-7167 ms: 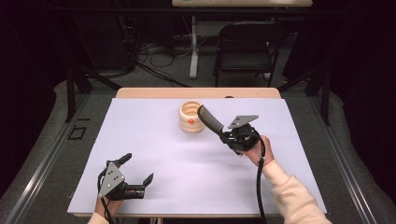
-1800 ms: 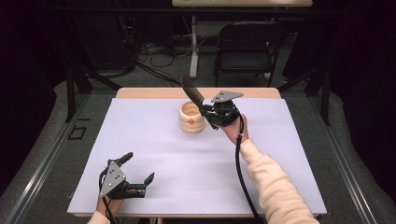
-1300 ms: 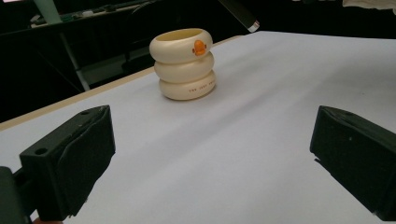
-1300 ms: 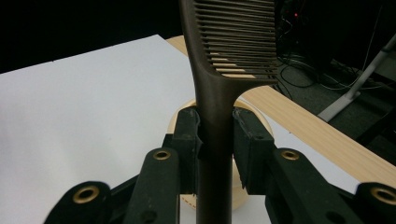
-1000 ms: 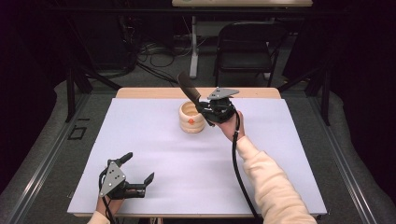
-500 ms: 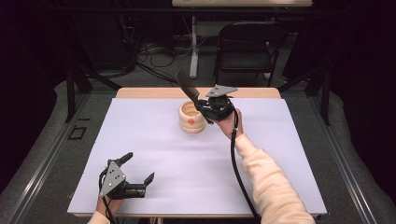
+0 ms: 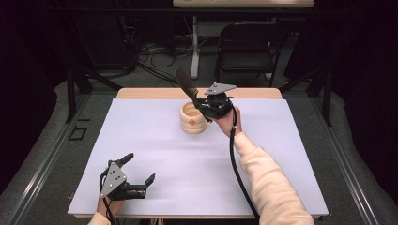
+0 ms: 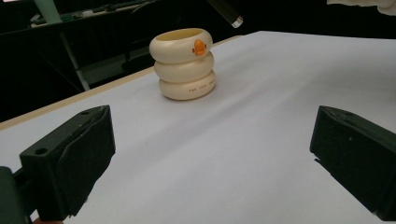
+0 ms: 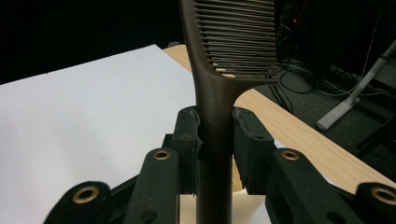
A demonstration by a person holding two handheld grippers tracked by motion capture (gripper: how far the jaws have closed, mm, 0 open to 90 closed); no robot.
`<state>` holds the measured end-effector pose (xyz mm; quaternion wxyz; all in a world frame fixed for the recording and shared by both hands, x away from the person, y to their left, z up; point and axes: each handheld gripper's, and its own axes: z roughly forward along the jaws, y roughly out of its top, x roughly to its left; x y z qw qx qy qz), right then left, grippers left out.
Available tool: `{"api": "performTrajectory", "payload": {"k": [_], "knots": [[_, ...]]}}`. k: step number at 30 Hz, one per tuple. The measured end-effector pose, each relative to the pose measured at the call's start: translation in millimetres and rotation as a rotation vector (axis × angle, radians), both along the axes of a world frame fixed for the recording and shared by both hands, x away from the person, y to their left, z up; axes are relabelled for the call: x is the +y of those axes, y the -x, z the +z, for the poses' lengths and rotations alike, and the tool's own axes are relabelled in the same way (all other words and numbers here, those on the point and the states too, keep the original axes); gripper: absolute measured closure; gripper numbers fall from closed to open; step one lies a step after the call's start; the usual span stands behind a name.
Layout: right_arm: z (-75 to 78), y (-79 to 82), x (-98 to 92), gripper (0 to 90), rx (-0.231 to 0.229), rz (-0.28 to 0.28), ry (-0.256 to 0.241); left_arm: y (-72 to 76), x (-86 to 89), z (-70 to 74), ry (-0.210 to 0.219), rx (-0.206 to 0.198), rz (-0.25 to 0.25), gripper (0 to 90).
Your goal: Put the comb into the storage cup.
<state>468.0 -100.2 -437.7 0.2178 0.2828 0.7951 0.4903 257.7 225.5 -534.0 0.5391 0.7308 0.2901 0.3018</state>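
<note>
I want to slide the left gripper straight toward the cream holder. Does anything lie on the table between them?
No. The left gripper view shows bare white table from the left gripper to the cream holder.

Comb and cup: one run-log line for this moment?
right gripper: shut on comb | above cup | left gripper: open, on table

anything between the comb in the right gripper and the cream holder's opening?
Nothing visible. The right gripper clamps the comb by its handle just above the holder; the holder's mouth looks open, and the left gripper rests far off.
</note>
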Motion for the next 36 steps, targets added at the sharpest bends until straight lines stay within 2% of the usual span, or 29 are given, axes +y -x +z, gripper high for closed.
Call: {"api": "performTrajectory", "payload": {"k": [23,36], "knots": [[5.4,-14.1,8.6,72.1,-0.016,-0.015,-0.019,0.1,0.1,-0.1,0.005,0.001,0.000,0.2],[4.5,-18.5,16.9,72.1,-0.034,-0.016,-0.014,-0.2,0.1,-0.2,0.003,0.002,0.000,0.2]]}}
